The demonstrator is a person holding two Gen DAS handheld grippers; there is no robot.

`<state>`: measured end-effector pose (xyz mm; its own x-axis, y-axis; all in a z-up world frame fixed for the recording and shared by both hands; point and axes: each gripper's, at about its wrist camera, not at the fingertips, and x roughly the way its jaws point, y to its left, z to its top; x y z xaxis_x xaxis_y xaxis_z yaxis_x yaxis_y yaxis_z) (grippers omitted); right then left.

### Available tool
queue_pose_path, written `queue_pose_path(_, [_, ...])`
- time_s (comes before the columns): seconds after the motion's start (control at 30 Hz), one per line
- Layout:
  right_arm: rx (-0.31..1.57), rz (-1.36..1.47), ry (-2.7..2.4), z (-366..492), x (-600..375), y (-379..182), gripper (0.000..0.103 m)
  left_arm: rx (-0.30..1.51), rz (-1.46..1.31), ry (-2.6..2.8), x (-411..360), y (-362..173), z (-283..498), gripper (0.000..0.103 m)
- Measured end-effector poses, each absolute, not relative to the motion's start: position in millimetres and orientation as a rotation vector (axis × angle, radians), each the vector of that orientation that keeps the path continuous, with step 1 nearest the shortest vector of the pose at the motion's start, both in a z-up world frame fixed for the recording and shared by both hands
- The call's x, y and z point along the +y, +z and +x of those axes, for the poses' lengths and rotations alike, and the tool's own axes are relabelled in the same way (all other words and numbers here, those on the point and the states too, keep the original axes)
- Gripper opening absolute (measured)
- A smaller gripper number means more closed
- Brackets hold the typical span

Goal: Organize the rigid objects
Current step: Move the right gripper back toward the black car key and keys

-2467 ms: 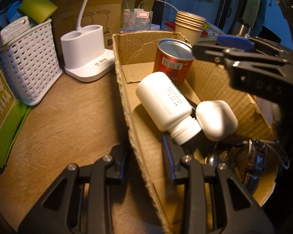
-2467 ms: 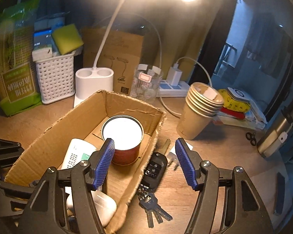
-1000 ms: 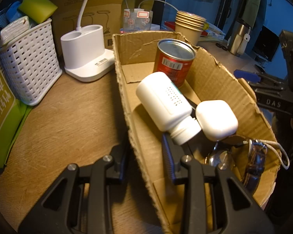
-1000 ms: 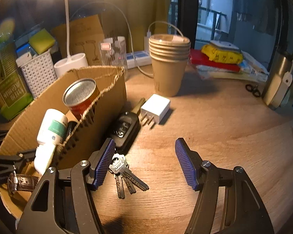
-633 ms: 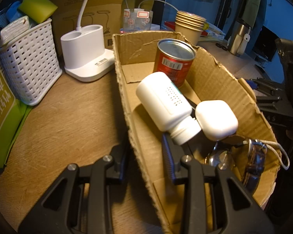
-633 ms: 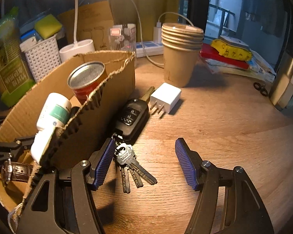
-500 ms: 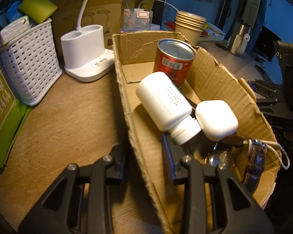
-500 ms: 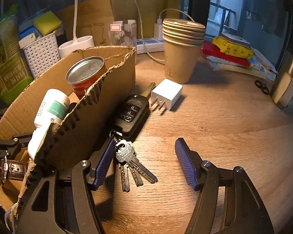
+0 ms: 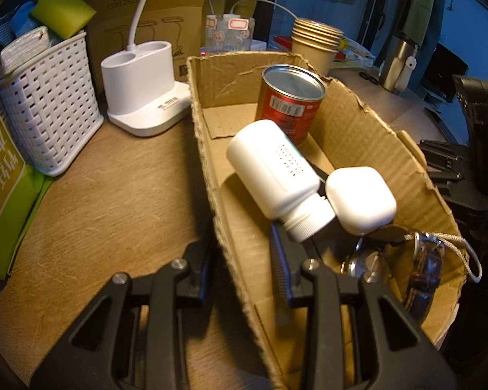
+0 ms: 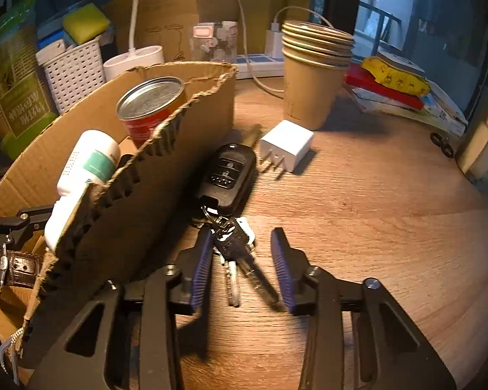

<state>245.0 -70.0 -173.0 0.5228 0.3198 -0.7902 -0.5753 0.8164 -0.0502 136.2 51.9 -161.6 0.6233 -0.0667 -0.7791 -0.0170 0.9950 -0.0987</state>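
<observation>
Cardboard box [image 9: 367,136] wall sits pinched in the left gripper [image 9: 244,253], steadying it. Right gripper [image 10: 240,266] hangs open around the keys [image 10: 234,237] on the table beside the box; next, I'd guess, close and lift them in.

Keys [image 10: 236,247] beside box [image 10: 166,175] (can [image 9: 289,100] inside); charger [image 10: 288,144] behind.

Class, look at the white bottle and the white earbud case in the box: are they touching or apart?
Touching. The left wrist view shows the bottle lying on its side, its cap end pressed against the earbud case with no gap, inside the cardboard box.
</observation>
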Motion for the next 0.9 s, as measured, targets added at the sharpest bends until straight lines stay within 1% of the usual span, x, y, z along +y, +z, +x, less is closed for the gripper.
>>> queue_pose_path(0.13, [0.868, -0.306, 0.530, 247, -81, -172, 0.024, 0.898, -0.100, -0.028, 52, -162, 136, 0.034])
queue_pose_path(0.2, [0.869, -0.298, 0.525, 248, -86, -171, 0.022, 0.898, -0.100, -0.029, 52, -162, 136, 0.034])
queue_pose_path(0.43, [0.871, -0.297, 0.499, 249, -95, -168, 0.021, 0.898, -0.100, -0.029, 52, -162, 136, 0.034])
queue_pose_path(0.47, [0.864, -0.292, 0.499, 250, -95, -167, 0.021, 0.898, -0.100, -0.029, 52, -162, 136, 0.034])
queue_pose_path(0.5, [0.856, -0.288, 0.505, 250, -93, -165, 0.026, 0.898, -0.100, -0.029, 52, -162, 136, 0.034])
queue_pose_path(0.57, [0.841, -0.290, 0.528, 250, -88, -163, 0.040, 0.898, -0.100, -0.029, 52, -162, 136, 0.034])
queue_pose_path(0.6, [0.838, -0.299, 0.544, 250, -83, -163, 0.043, 0.898, -0.100, -0.029, 52, -162, 136, 0.034])
queue_pose_path(0.9, [0.870, -0.352, 0.584, 268, -61, -175, 0.045, 0.898, -0.100, -0.029, 52, -162, 136, 0.034])
